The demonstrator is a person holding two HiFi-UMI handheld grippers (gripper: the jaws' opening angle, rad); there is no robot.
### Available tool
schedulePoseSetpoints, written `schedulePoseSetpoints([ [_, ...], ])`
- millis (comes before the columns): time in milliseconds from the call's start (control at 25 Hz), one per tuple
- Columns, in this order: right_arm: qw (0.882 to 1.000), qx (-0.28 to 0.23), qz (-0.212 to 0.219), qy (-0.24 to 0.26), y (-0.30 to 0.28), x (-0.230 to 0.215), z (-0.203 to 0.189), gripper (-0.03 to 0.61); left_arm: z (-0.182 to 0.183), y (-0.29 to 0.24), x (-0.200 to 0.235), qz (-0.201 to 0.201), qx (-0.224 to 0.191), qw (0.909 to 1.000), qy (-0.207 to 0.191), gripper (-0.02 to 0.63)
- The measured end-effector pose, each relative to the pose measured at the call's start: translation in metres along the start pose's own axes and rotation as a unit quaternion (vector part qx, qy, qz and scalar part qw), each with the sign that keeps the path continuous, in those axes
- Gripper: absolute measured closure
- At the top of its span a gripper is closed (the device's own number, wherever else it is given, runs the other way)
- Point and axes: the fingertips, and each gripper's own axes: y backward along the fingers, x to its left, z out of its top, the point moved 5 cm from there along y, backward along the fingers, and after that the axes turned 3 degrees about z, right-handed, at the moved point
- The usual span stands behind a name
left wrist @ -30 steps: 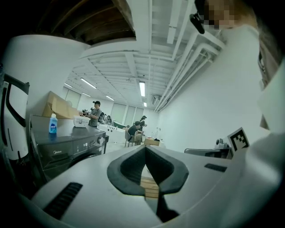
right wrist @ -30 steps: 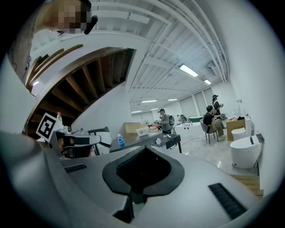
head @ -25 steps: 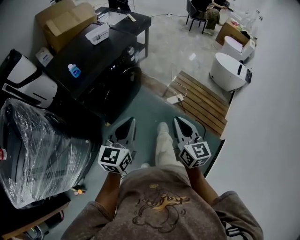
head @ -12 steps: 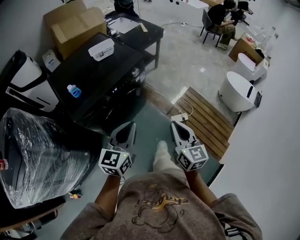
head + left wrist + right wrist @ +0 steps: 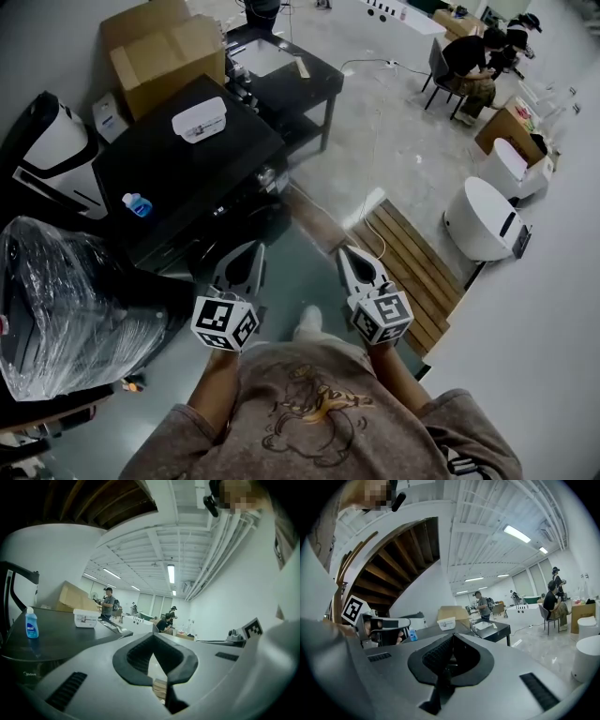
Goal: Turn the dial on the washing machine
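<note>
**Head view:** black boxy washing machine (image 5: 178, 164) sits upper left, its front facing the open floor strip. The small silvery round dial (image 5: 272, 178) looks to be on the front panel near the right corner, tiny at this range tbh. Left gripper (image 5: 248, 253) & right gripper (image 5: 352, 255) are held out low, side by side and well apart from the machine. Both have their jaws pinched together w/ nothing in them.

My guess on handling: the dial is hard, smooth, prob stiff w/ clicks and a bit slippery on the rim. So open the jaws, pinch the rim on opposite sides, then roll the wrist. The machine itself is heavy and won't budge.

On its top are a white flat plastic box (image 5: 200, 119) and a small blue bottle (image 5: 137, 203), neither in the way. A bulky plastic-wrapped bundle (image 5: 66, 300) is just left of the machine. A wooden slatted pallet (image 5: 408, 253) lies off to the right. A brown cardboard box (image 5: 159, 47) and a low black table (image 5: 300, 70) are behind. Nothing sits btw the jaws and the panel.

**Left gripper view:** jaws closed at the tips, empty. The machine's black top is at left w/ the bottle + box on it; the dial can't be seen.

**Right gripper view:** jaws together, empty. The left gripper shows at left, w/ the box and table beyond. No dial here either.
</note>
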Motion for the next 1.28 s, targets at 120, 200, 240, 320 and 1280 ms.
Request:
schedulePoseSetpoints([
  [120,1.000,0.002,0.025,0.000,-0.012,-0.014,0.001,0.577,0.003,-0.010,-0.001,0.019,-0.006,0.9998,-0.001,0.621],
  [200,0.999,0.004,0.038,0.000,-0.022,-0.019,0.002,0.577,0.005,-0.013,-0.001,0.030,-0.010,0.9995,-0.002,0.621],
  [240,0.999,0.005,0.043,-0.001,-0.028,-0.020,0.003,0.577,0.006,-0.013,0.001,0.035,-0.012,0.9993,-0.003,0.621],
  [320,0.998,0.007,0.055,-0.001,-0.038,-0.019,0.003,0.577,0.006,-0.013,0.005,0.046,-0.013,0.9988,-0.004,0.621],
  [1280,0.995,0.000,0.102,0.020,-0.136,-0.008,0.017,0.560,0.015,-0.051,0.071,0.037,0.004,0.9993,-0.002,0.621],
])
